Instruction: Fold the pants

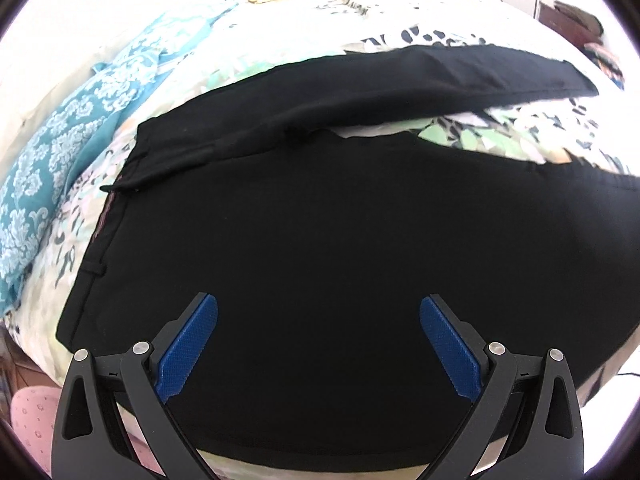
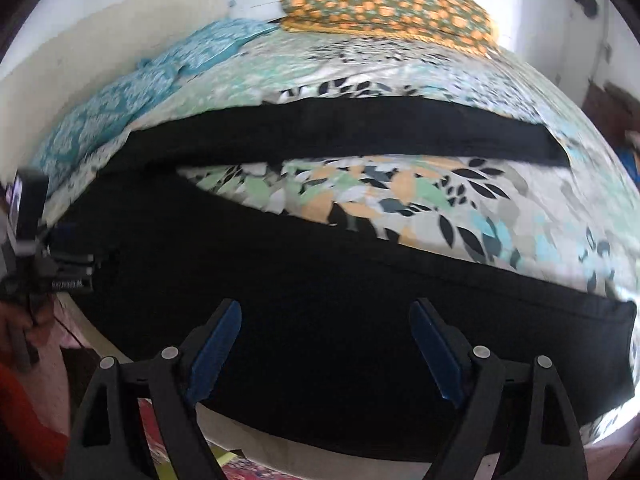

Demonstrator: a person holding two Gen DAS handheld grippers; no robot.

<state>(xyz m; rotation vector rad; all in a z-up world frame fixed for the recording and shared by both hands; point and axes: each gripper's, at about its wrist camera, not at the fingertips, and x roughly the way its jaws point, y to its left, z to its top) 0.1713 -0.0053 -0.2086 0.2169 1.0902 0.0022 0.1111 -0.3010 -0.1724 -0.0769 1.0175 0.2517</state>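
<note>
Black pants point(image 1: 320, 220) lie spread on a leaf-patterned bedspread point(image 1: 500, 132), waistband at the left, the two legs running right in a V. In the left wrist view my left gripper point(image 1: 319, 308) hovers open over the near hip part, its blue pads point(image 1: 188, 352) wide apart with nothing gripped. In the right wrist view the same pants point(image 2: 320, 300) show both legs, the far leg point(image 2: 360, 128) straight across and the near leg below. My right gripper point(image 2: 325, 316) stands open above the near leg, nothing between its fingers. My left gripper's body point(image 2: 44, 260) shows at the far left.
A teal patterned cloth point(image 1: 60, 140) lies along the bed's left side, teal cloth point(image 2: 132, 92) too. An orange-flowered pillow point(image 2: 384, 12) sits at the bed's head. White walls stand behind. The bed's near edge point(image 2: 224, 424) runs under the right gripper, with a pink rug point(image 1: 32, 408) on the floor.
</note>
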